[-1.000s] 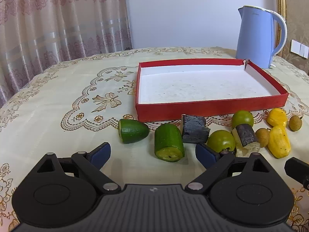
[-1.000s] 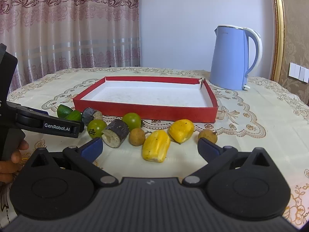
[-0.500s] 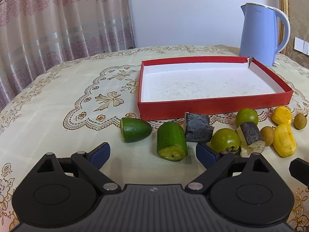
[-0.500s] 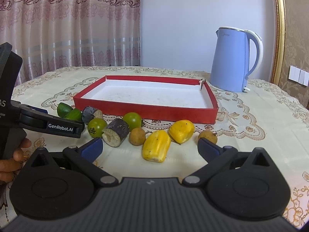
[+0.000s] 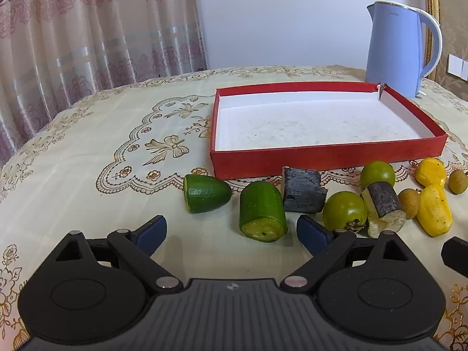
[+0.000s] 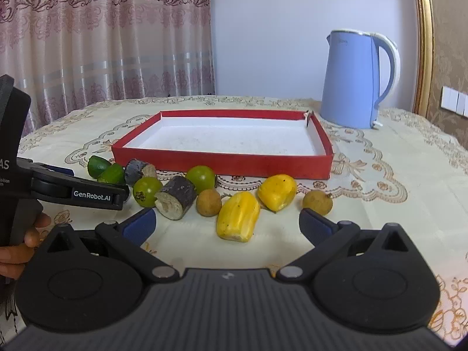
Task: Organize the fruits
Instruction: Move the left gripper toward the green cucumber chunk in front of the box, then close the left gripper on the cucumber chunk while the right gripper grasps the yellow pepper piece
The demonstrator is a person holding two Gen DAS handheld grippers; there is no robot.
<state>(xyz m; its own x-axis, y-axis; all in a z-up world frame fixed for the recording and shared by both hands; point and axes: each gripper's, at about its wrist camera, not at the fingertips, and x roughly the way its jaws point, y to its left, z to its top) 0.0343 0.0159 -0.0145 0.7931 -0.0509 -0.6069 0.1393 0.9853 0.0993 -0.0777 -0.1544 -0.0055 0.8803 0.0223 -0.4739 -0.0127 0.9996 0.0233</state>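
Observation:
A row of fruit pieces lies on the tablecloth in front of an empty red tray [image 5: 327, 158] [image 6: 222, 162]. From the left: two green cucumber pieces [image 5: 204, 193] [image 5: 261, 212], a dark cut chunk [image 5: 302, 190], two green round fruits [image 5: 345, 210] [image 5: 377, 174], another dark chunk [image 6: 177, 200], two brown longans [image 6: 208, 202] [image 6: 317, 201] and two yellow jackfruit pieces [image 6: 238, 219] [image 6: 278, 191]. My left gripper [image 5: 231, 234] is open and empty, just short of the nearer cucumber piece. My right gripper [image 6: 226, 223] is open and empty, close to the nearer jackfruit piece.
A blue electric kettle [image 5: 395, 49] [image 6: 355, 79] stands behind the tray's far right corner. The left gripper's body [image 6: 73, 193] and the hand holding it show at the left of the right wrist view. Curtains hang behind the table.
Both grippers have risen and tilted slightly, so the fruits and tray sit lower in each view. Nothing has been picked up or shifted.

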